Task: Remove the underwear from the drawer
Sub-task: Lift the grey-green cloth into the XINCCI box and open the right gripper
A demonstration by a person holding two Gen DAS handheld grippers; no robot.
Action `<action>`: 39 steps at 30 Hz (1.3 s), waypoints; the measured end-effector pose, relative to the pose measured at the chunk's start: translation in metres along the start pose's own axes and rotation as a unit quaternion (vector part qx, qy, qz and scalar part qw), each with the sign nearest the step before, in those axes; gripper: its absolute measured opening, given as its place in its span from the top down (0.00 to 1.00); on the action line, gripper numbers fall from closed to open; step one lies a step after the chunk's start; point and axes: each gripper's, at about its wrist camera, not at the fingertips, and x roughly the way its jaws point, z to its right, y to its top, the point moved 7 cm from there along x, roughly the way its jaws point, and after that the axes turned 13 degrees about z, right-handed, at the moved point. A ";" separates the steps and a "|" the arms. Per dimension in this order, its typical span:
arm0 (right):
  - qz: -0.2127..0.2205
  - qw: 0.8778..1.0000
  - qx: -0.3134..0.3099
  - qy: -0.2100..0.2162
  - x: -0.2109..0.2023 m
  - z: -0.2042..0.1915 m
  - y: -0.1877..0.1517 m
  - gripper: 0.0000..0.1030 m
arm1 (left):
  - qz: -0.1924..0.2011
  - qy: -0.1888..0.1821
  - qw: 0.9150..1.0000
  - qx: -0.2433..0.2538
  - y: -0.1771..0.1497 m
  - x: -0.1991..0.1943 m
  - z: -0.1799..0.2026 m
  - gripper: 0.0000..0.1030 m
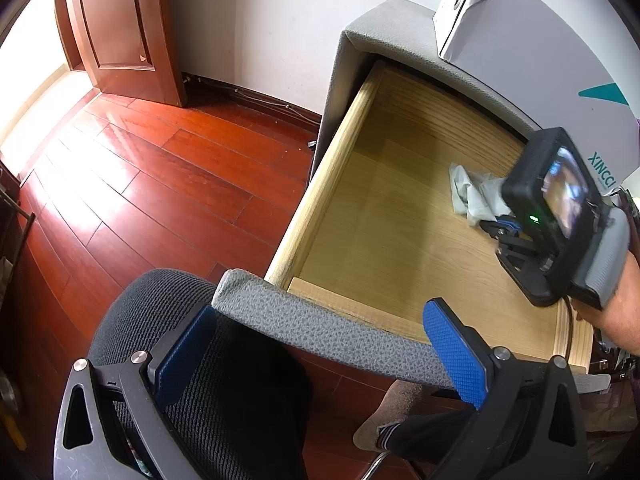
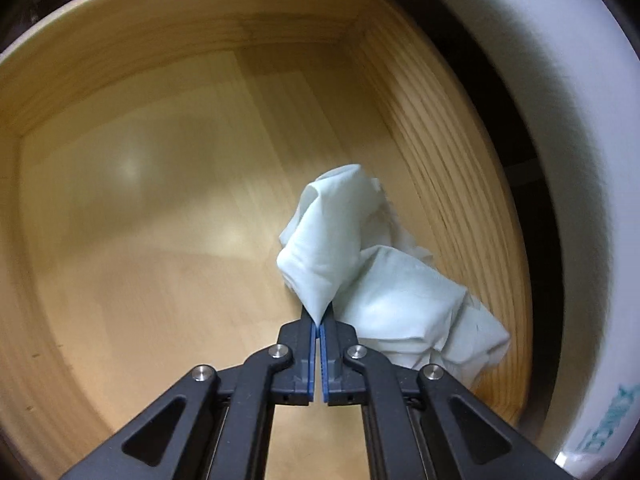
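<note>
A pale mint-white piece of underwear [image 2: 360, 264] lies crumpled on the wooden drawer [image 2: 168, 208] floor near its right wall. My right gripper [image 2: 319, 322] is shut on a fold of the underwear, the cloth pinched between the blue pads. In the left wrist view the underwear [image 1: 470, 196] shows just beyond the right gripper [image 1: 502, 228], which reaches down into the open drawer [image 1: 320, 196]. My left gripper [image 1: 320, 360] stands open at the drawer's grey padded front panel [image 1: 320, 328], one blue pad [image 1: 456, 356] in front of it and the other pad [image 1: 186, 356] behind it.
A white box [image 1: 532, 44] sits on top of the grey cabinet [image 1: 396, 28]. A black mesh chair [image 1: 168, 320] is below the drawer front, over a red wooden floor [image 1: 160, 168]. A brown door [image 1: 120, 28] stands at the far left. A person's socked foot [image 1: 392, 416] is beneath.
</note>
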 end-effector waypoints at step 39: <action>0.366 0.832 0.417 0.025 -0.342 0.333 0.175 0.99 | 0.032 0.017 0.999 0.037 0.003 -0.004 0.009 0.00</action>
